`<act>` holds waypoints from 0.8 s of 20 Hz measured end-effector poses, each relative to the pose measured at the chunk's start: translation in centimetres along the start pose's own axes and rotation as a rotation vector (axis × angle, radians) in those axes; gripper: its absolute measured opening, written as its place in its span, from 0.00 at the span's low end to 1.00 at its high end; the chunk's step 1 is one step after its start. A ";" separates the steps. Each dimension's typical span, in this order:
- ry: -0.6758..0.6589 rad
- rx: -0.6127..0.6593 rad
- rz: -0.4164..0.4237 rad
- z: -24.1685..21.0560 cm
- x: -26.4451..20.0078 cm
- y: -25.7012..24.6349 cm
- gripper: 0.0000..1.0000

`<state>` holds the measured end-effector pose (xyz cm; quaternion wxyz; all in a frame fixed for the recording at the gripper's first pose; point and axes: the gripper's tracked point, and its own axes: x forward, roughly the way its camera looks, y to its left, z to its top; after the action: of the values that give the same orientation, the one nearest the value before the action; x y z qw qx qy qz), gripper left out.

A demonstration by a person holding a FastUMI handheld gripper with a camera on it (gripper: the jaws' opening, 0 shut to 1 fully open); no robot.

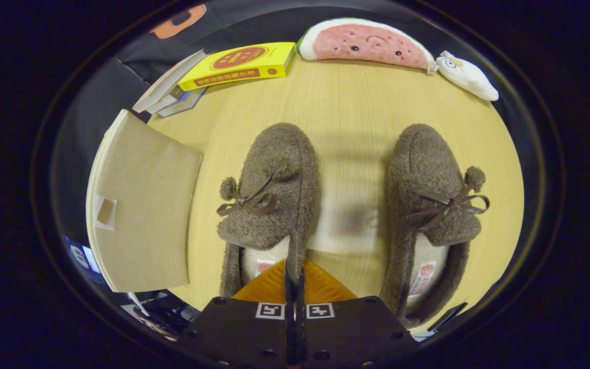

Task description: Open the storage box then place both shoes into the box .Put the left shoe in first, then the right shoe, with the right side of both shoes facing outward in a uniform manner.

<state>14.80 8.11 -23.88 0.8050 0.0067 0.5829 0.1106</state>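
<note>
Two brown fuzzy slippers with bows and pom-poms lie side by side on the wooden table, toes pointing away from me. The left-hand shoe is just ahead of my fingers, and the inner side of its collar runs down into the gap between them. My gripper is shut, both fingers pressed together on that collar edge. The right-hand shoe lies apart, beyond and to the right of the fingers. The beige storage box stands left of the left-hand shoe, showing a flat closed face with a small label pocket.
A yellow book tops a stack of books at the table's far left. A watermelon plush and a white plush lie along the far edge. Bare tabletop lies between the shoes and beyond their toes.
</note>
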 end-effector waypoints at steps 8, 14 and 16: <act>-0.050 0.048 0.127 -0.6 -6.8 2.6 0.00; -0.135 0.045 0.212 0.0 -14.7 8.5 0.00; -0.182 0.020 0.240 1.1 -16.9 11.3 0.00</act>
<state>8.85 16.12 -6.10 0.8353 0.0941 0.5037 0.1992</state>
